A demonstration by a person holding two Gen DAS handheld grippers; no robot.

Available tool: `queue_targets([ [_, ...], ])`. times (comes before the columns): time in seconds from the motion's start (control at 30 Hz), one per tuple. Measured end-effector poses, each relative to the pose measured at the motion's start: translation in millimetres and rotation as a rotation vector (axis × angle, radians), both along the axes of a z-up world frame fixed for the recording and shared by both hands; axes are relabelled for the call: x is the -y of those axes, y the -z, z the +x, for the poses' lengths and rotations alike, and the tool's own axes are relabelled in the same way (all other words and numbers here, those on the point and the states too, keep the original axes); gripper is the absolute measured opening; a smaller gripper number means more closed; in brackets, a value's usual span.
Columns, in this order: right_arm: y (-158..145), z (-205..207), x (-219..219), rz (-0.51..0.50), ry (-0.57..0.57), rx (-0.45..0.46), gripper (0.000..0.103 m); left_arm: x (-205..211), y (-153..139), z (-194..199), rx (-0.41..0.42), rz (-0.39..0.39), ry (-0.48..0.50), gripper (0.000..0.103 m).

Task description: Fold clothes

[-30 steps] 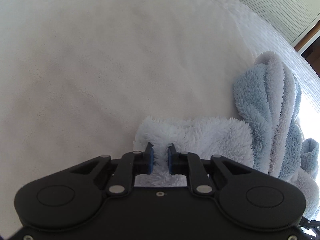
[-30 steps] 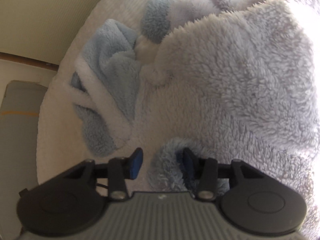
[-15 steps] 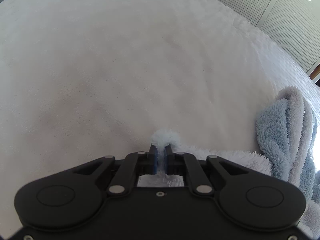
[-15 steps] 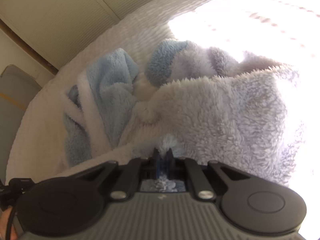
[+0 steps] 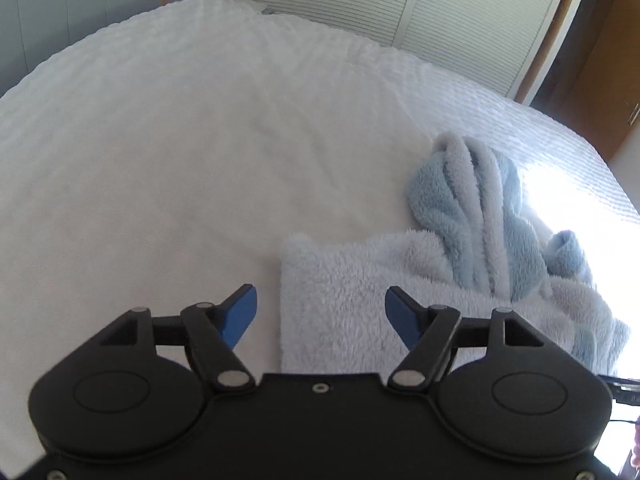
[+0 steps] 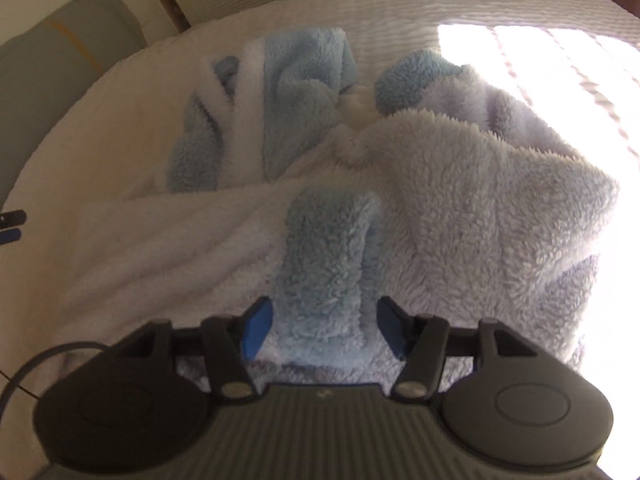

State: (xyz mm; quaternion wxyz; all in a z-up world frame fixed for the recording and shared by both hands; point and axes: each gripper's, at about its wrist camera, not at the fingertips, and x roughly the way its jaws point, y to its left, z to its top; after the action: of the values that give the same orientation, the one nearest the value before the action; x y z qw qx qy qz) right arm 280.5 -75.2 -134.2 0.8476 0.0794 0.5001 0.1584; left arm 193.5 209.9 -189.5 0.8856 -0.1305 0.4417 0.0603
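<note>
A fluffy white and light-blue garment [image 5: 360, 280] lies rumpled on a white bed [image 5: 180, 140]. Its blue striped part [image 5: 472, 208] is bunched at the right. My left gripper [image 5: 320, 314] is open above the garment's flat white corner, its left pad over the bare bed. In the right wrist view the same garment [image 6: 480, 208] spreads ahead. My right gripper [image 6: 320, 326] is open, and a blue fleece cuff [image 6: 324, 264] lies between its blue pads without being pinched.
White louvred wardrobe doors [image 5: 440, 8] stand behind the bed, with a brown door [image 5: 592, 60] at right. A grey cushion [image 6: 52, 72] sits past the bed's edge at left. Bright sunlight [image 6: 560, 72] washes out the bed's right side.
Both grippers were shut on pinches of the fleece half a second ago; now both have opened and let go. The cameras have pulled back and show more of the bed.
</note>
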Motion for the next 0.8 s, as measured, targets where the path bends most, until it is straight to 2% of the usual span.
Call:
queue_targets([
  [0.1, 10.0, 0.9, -6.3, 0.029, 0.023, -0.002, 0.052, 4.0, 21.5, -31.3, -0.123, -0.036, 0.008, 0.068],
  [0.17, 14.8, 3.9, -9.1, 0.046, 0.038, -0.017, 0.048, 9.6, 36.3, -49.5, -0.176, -0.017, 0.023, 0.067],
  [0.27, 21.9, 8.6, -12.6, 0.052, 0.040, -0.061, 0.010, 17.3, 50.1, -70.4, -0.208, -0.003, 0.061, 0.066],
  [0.33, 19.8, 7.8, -11.7, 0.052, 0.035, -0.061, 0.010, 23.2, 55.7, -80.9, -0.217, -0.007, 0.098, 0.069],
  [0.4, 11.1, 3.5, -5.3, 0.070, 0.038, -0.051, 0.009, 33.7, 60.1, -90.7, -0.209, 0.028, 0.154, 0.069],
  [0.5, 4.6, -2.1, 2.1, 0.051, 0.049, -0.044, 0.009, 55.6, 78.5, -91.9, -0.195, 0.139, 0.222, 0.070],
  [0.57, 3.1, -7.4, 2.6, 0.008, 0.067, -0.041, 0.011, 50.2, 91.8, -85.7, -0.242, 0.199, 0.172, 0.065],
  [0.6, 2.3, -10.0, 2.8, -0.014, 0.076, -0.040, 0.015, 46.0, 97.3, -83.2, -0.263, 0.215, 0.145, 0.063],
  [0.63, 1.6, -12.7, 3.1, -0.035, 0.085, -0.038, 0.018, 36.8, 98.6, -82.4, -0.274, 0.188, 0.114, 0.063],
  [0.7, -0.7, -18.7, 4.0, -0.074, 0.104, -0.034, 0.036, 19.8, 100.3, -81.7, -0.292, 0.139, 0.060, 0.064],
  [0.77, -12.9, -34.1, 12.1, -0.043, 0.139, -0.002, 0.045, 12.5, 94.0, -86.5, -0.280, 0.131, 0.054, 0.066],
  [0.8, -17.5, -41.2, 16.9, -0.031, 0.155, 0.004, 0.046, 10.0, 90.2, -88.7, -0.274, 0.127, 0.052, 0.067],
])
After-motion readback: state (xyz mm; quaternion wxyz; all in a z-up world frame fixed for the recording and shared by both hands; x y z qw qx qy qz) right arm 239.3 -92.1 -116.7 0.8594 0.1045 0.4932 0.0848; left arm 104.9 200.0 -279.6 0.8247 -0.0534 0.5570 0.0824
